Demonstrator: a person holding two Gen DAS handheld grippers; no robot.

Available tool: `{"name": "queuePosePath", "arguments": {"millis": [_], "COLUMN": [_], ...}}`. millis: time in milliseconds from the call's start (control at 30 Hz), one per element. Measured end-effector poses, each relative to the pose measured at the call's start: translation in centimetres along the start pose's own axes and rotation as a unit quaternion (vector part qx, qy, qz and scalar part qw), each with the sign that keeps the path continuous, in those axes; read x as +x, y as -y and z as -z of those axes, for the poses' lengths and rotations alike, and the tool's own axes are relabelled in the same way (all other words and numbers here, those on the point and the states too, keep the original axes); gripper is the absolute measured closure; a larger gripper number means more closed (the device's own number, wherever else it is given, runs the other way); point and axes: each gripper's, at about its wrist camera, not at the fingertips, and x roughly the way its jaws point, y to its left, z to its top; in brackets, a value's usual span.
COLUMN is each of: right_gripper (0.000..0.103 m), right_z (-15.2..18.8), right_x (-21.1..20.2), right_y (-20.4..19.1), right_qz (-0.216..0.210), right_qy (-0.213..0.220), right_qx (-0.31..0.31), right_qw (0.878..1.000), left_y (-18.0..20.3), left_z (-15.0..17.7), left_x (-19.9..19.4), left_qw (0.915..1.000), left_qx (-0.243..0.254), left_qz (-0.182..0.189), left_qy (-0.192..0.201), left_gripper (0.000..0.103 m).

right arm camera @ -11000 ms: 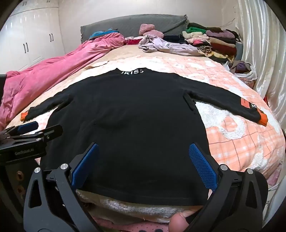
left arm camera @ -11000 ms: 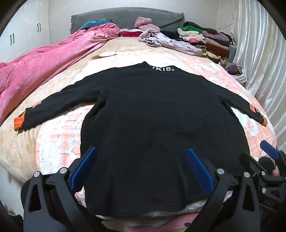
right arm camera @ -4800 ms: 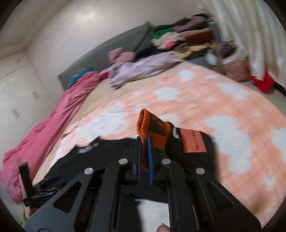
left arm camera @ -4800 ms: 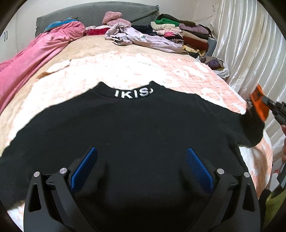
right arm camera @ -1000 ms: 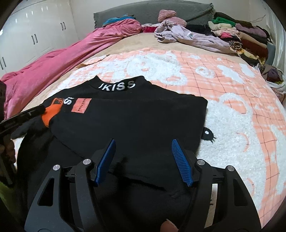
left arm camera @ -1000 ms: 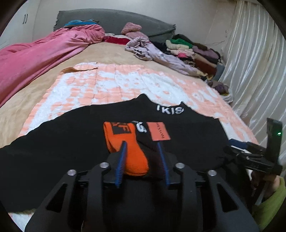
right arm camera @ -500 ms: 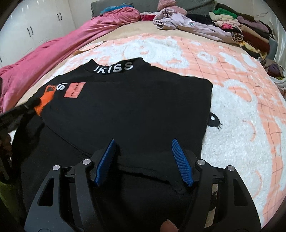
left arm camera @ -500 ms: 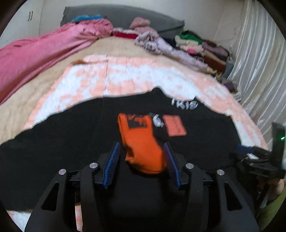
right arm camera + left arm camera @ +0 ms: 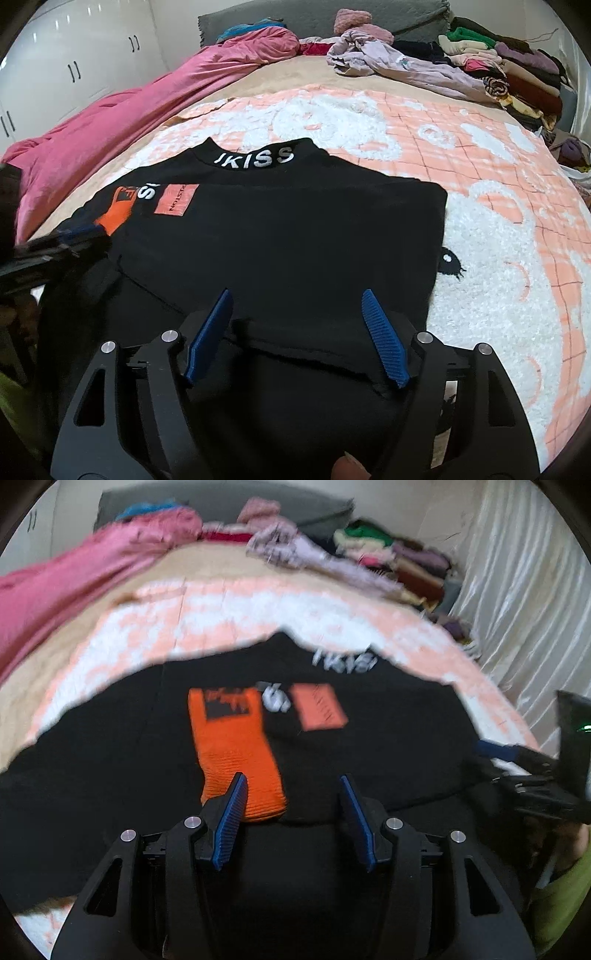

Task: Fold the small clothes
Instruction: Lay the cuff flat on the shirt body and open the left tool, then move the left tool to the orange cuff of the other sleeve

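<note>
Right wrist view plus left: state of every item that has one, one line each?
black sweater: flat on the bed, right side and sleeve folded across the body
orange cuff: lying on the sweater, not pinched
left hand-held gripper: open, cuff's end between the pads
right hand-held gripper: jaws opening over a fold's edge, nothing gripped
wardrobe doors: closed

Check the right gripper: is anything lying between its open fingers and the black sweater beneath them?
Nothing visible. The right gripper, jaws opening, hangs directly over the black sweater; only the sweater's own folded hem lies beneath and between its fingers.
</note>
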Motion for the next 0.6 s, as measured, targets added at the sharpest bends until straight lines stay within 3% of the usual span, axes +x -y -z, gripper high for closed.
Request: {"name": "queuePosePath", "arguments": {"millis": [233, 367, 600], "right_gripper": [0.037, 0.029, 0.020], "right_z": [0.0, -0.2, -0.3], "right_x": [-0.3, -0.8, -1.4], "right_y": [0.0, -0.3, -1.5], "right_qz": [0.000, -0.004, -0.006], "right_qy": [0.004, 0.017, 0.027], "right_qx": [0.000, -0.001, -0.013], "right_qw": [1.000, 1.000, 1.000], "left_y": [-0.4, 0.0, -0.2], "left_z": [-0.1, -0.4, -1.1], "left_x": [-1.3, -2.0, -4.4], "left_qw": [0.9997, 0.9996, 0.9974], "left_qx": [-0.012, -0.005, -0.004], "left_qz": [0.013, -0.009, -0.040], "left_qy": [0.018, 0.025, 0.059], "left_gripper": [0.046, 0.044, 0.015]}}
